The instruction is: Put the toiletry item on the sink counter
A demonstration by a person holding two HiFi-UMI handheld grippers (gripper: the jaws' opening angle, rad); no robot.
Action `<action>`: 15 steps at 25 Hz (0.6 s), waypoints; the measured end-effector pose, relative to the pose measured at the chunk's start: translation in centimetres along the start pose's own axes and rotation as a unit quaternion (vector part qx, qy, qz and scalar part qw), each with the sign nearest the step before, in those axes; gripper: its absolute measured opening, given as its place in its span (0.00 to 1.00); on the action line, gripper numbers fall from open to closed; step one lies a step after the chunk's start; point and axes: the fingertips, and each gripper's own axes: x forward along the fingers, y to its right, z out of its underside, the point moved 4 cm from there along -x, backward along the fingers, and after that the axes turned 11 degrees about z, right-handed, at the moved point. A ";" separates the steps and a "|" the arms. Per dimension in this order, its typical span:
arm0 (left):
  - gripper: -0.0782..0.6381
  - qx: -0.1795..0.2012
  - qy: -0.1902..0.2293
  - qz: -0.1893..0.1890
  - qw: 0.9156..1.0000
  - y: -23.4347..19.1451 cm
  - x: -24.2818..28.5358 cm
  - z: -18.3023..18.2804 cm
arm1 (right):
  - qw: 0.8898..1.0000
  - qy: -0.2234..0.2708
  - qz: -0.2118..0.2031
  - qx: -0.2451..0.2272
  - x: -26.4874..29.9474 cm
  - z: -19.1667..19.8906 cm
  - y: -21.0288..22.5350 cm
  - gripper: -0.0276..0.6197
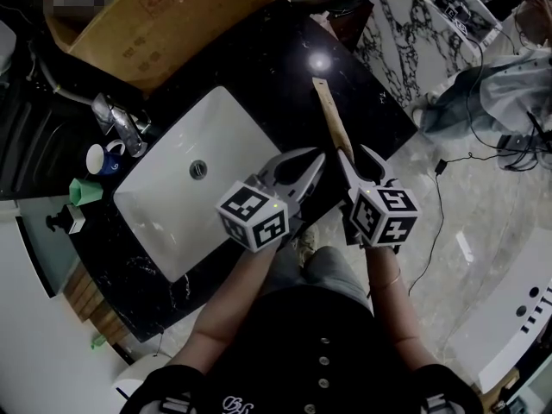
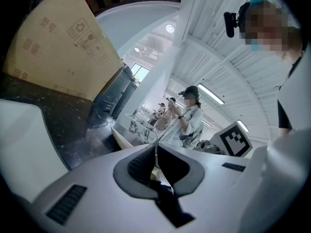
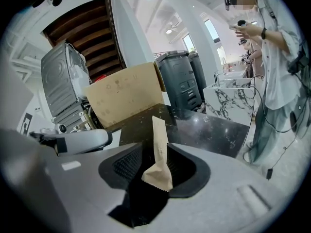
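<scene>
The toiletry item is a long, narrow packet in brown paper (image 1: 329,110). It stretches over the black sink counter (image 1: 285,59), to the right of the white basin (image 1: 224,119). Its near end sits between the fingers of my right gripper (image 1: 354,151), which stand spread apart. In the right gripper view the packet (image 3: 159,140) lies loosely in the gap of the right gripper (image 3: 155,147), and the pads do not press on it. My left gripper (image 1: 317,158) hovers just left of it by the basin's corner. The left gripper (image 2: 155,147) is shut and empty.
A faucet (image 1: 121,123), a blue and white mug (image 1: 103,158) and a green item (image 1: 84,191) stand left of the basin. A cardboard box (image 1: 172,15) lies at the counter's back. Cables (image 1: 448,166) run over the floor to the right. A person (image 3: 274,57) stands nearby.
</scene>
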 end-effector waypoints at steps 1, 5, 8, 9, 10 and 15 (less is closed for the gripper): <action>0.14 0.001 0.000 0.001 1.000 0.2 0.0 -0.2 | 1.000 0.006 -0.002 0.001 -0.3 -0.3 -0.1 0.27; 0.14 0.011 0.004 0.011 1.000 1.3 0.0 -0.9 | 0.999 0.029 -0.017 0.005 -1.7 -1.4 -0.7 0.27; 0.14 0.028 0.013 0.019 0.999 2.2 0.0 -1.7 | 0.998 0.048 -0.028 0.003 -3.0 -2.3 -1.5 0.27; 0.14 0.035 0.016 0.022 0.999 2.6 0.0 -2.1 | 0.998 0.056 -0.032 0.000 -3.5 -2.7 -1.7 0.27; 0.14 0.041 0.020 0.024 0.999 3.0 0.0 -2.5 | 0.997 0.063 -0.036 -0.003 -4.1 -3.0 -2.0 0.27; 0.14 0.067 0.033 0.036 0.997 5.2 -0.6 -3.8 | 0.994 0.100 -0.053 -0.010 -6.9 -4.4 -3.2 0.27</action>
